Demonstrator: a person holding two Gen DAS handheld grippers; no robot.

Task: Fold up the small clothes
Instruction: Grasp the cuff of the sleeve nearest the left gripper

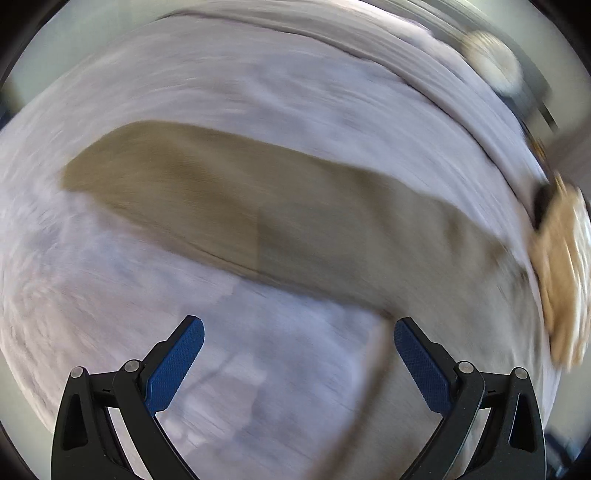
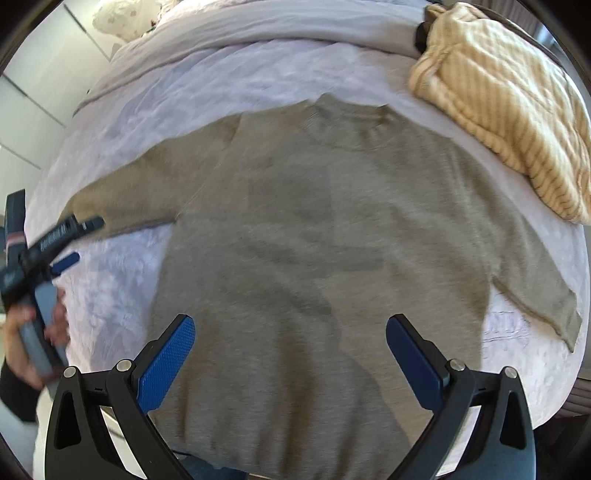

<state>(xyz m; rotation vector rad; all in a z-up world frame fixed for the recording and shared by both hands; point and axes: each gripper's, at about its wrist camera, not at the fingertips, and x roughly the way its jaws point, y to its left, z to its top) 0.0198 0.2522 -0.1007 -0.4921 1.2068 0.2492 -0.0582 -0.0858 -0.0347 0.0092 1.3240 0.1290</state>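
A grey-brown sweater (image 2: 314,240) lies flat on the pale bedspread (image 2: 155,99), neck away from me, both sleeves spread out. My right gripper (image 2: 290,345) is open and empty above the sweater's lower body. My left gripper (image 1: 299,347) is open and empty over bare bedspread, just short of the sweater's left sleeve (image 1: 229,199); that view is motion-blurred. The left gripper also shows in the right wrist view (image 2: 79,240), held in a hand at the left sleeve's cuff.
A folded cream striped garment (image 2: 506,96) lies at the bed's far right, next to the sweater's shoulder; it also shows in the left wrist view (image 1: 561,266). A pillow (image 2: 122,16) lies at the far left. White cupboard doors (image 2: 33,92) stand beyond the bed.
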